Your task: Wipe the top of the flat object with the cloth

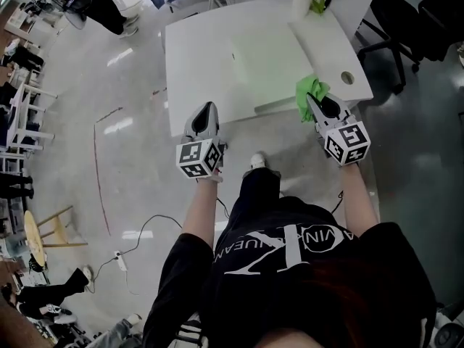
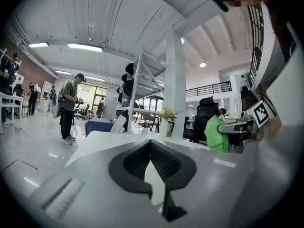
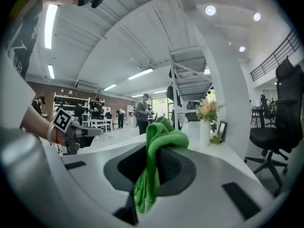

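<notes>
The right gripper (image 1: 319,106) is clamped on a soft, crumpled green cloth (image 1: 310,89), whose folds bunch between the ribbed black pads over the near right edge of the table (image 1: 192,56). The flat object (image 1: 272,64), a smooth, pale rectangular board, lies on the white table's right half, its near right corner just beside the cloth. The left gripper (image 1: 206,114) hangs at the near left edge, jaws closed together and empty.

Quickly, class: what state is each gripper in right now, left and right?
Left gripper: closed, nothing between its jaws.
Right gripper: closed on the green cloth.
</notes>
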`<action>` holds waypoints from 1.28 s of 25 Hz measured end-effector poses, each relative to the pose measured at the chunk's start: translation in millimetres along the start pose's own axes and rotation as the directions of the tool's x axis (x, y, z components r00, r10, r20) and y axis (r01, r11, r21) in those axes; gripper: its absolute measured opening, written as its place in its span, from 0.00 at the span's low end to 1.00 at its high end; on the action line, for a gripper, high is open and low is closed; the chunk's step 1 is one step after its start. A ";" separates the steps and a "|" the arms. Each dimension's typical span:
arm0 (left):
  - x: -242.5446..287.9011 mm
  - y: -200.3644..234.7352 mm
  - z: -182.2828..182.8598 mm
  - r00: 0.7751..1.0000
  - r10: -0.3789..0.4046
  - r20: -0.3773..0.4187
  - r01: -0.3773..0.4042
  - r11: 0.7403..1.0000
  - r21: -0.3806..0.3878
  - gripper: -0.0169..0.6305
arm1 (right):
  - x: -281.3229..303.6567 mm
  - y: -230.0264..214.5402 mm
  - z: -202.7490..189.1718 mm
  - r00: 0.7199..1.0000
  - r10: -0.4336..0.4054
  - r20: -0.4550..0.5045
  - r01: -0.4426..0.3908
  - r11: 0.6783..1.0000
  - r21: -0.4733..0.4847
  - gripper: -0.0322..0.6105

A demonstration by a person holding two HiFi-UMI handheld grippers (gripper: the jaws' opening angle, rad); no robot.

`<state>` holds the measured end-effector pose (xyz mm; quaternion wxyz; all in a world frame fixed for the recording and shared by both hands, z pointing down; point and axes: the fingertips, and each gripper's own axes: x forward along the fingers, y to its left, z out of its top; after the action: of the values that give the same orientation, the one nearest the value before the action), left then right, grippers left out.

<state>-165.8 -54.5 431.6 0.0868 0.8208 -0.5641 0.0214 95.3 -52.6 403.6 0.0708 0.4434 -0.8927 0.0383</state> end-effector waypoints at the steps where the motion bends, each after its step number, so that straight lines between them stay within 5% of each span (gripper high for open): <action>1: 11.1 1.4 -1.3 1.000 -0.010 -0.002 0.010 1.000 -0.001 0.04 | 8.5 -4.4 -1.1 1.000 0.002 -0.010 -0.002 1.000 -0.005 0.13; 12: 134.9 31.2 -0.9 0.989 -0.113 -0.092 0.112 0.994 -0.014 0.05 | 118.7 -44.7 12.6 0.997 0.040 -0.061 -0.039 0.999 0.006 0.13; 15: 165.5 43.3 -8.1 0.986 -0.130 -0.108 0.126 0.991 -0.047 0.19 | 152.8 -53.6 10.6 0.995 0.064 -0.079 -0.063 0.998 0.015 0.13; 22: 206.8 49.2 -34.7 0.961 -0.221 -0.166 0.199 0.970 -0.138 0.28 | 225.8 -41.7 10.3 0.978 0.148 -0.148 -0.146 0.989 0.025 0.13; 27: 217.8 40.2 -50.3 0.936 -0.301 -0.182 0.269 0.946 -0.183 0.39 | 285.8 -31.1 7.3 0.954 0.203 -0.220 -0.203 0.979 0.024 0.13; 32: 215.8 35.3 -70.5 0.924 -0.312 -0.223 0.260 0.937 -0.234 0.39 | 342.7 -20.0 -2.7 0.906 0.283 -0.315 -0.281 0.958 0.053 0.13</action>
<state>-116.0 -254.1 533.8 0.2432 0.8719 -0.4211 0.0576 -93.0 -333.8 461.3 0.2067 0.2979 -0.9238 0.1224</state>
